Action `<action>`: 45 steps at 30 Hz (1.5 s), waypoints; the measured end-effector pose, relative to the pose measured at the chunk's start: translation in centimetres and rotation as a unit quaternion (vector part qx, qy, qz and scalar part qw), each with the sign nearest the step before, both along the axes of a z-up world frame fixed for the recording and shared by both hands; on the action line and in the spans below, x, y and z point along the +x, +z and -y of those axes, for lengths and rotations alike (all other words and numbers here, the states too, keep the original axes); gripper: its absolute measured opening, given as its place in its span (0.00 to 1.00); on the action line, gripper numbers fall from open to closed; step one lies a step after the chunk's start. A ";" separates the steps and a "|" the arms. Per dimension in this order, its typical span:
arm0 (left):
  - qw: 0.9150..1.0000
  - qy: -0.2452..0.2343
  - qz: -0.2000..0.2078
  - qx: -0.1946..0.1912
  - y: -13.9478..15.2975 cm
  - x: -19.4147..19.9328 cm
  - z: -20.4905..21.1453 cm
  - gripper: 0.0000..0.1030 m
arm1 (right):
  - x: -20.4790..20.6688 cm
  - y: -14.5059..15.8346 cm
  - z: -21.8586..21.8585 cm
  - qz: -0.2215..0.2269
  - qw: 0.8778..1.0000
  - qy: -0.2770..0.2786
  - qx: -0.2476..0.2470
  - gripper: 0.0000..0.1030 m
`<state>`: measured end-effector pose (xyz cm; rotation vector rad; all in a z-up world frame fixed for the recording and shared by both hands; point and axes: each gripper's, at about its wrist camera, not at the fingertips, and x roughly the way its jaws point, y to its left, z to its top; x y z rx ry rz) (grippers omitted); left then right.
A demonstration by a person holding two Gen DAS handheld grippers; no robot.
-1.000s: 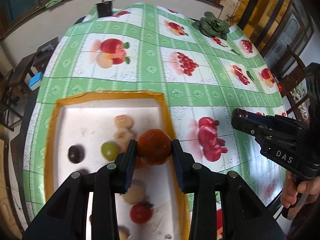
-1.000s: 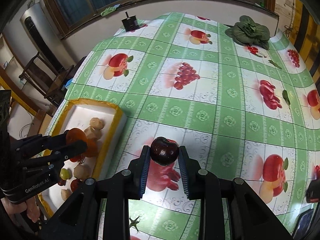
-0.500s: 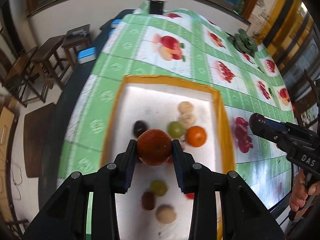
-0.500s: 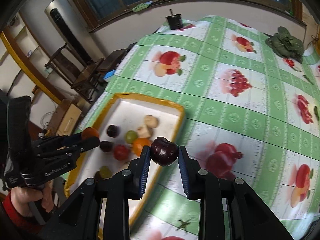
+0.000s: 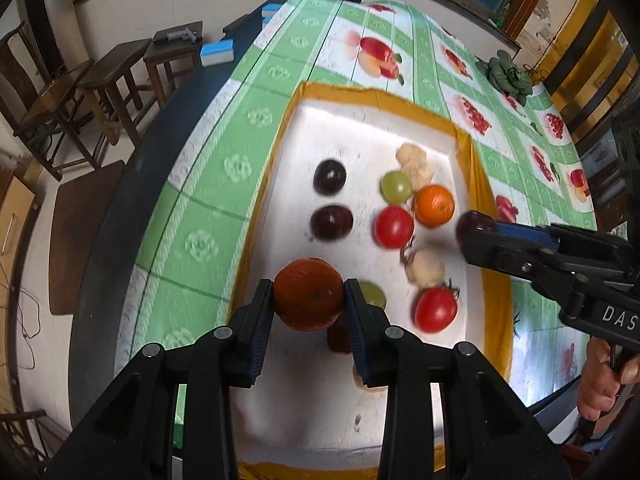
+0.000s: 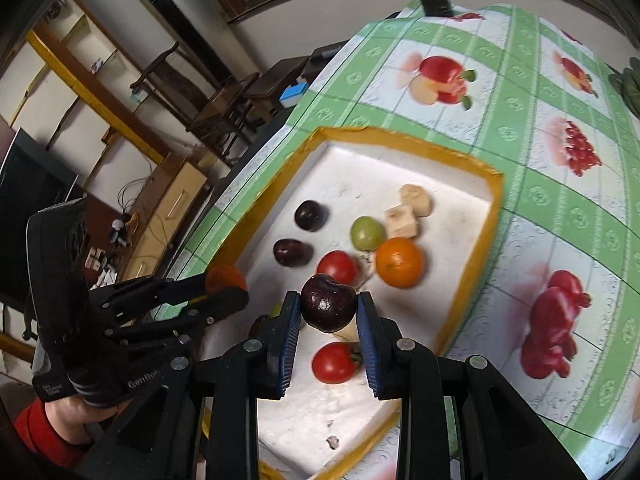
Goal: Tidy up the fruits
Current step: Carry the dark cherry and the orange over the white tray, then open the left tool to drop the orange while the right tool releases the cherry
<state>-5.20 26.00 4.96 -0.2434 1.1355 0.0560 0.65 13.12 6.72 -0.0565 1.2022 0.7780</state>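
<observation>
Orange peel, dark and mottled, is seen at the centre of the left wrist view: an orange (image 5: 308,300) is pinched between the jaws of the left gripper (image 5: 309,305), above the lower left part of a white tray (image 5: 360,128) with a yellow rim. The tray rests on the desk (image 5: 208,216), which is covered by a green checked cloth printed with fruit.

In the tray, toward the upper middle of that view, two dark plums (image 5: 329,176) are seen one above the other. To their right lie a green grape (image 5: 396,187), a second orange (image 5: 434,205) and a tomato (image 5: 393,227), close together. Pale chunks (image 5: 414,162), of a kind that cannot be told, lie above the grape. Another tomato (image 5: 435,310) lies at lower right, with a further pale piece just above it.

In the right wrist view a dark cherry (image 6: 329,308) is pinched between the jaws of the right gripper (image 6: 329,322), at lower centre of the frame, above the near part of the tray (image 6: 486,232). The left gripper (image 6: 224,294) is seen at the left of that frame, at the tray's left rim, with its orange (image 6: 225,278) clamped.
</observation>
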 end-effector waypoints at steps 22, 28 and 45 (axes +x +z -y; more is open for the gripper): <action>1.000 0.014 -0.015 0.003 -1.8 0.1 -0.1 0.32 | 0.1 -4.5 -4.0 -0.040 0.999 0.011 -0.033 0.30; 1.000 0.010 -0.010 0.005 -2.0 0.2 0.0 0.32 | 0.1 -4.1 -3.8 -0.039 0.999 0.013 -0.030 0.31; 0.998 0.017 0.044 0.033 0.3 -0.8 1.6 0.57 | -0.9 0.2 1.0 0.007 1.000 -0.017 0.008 0.47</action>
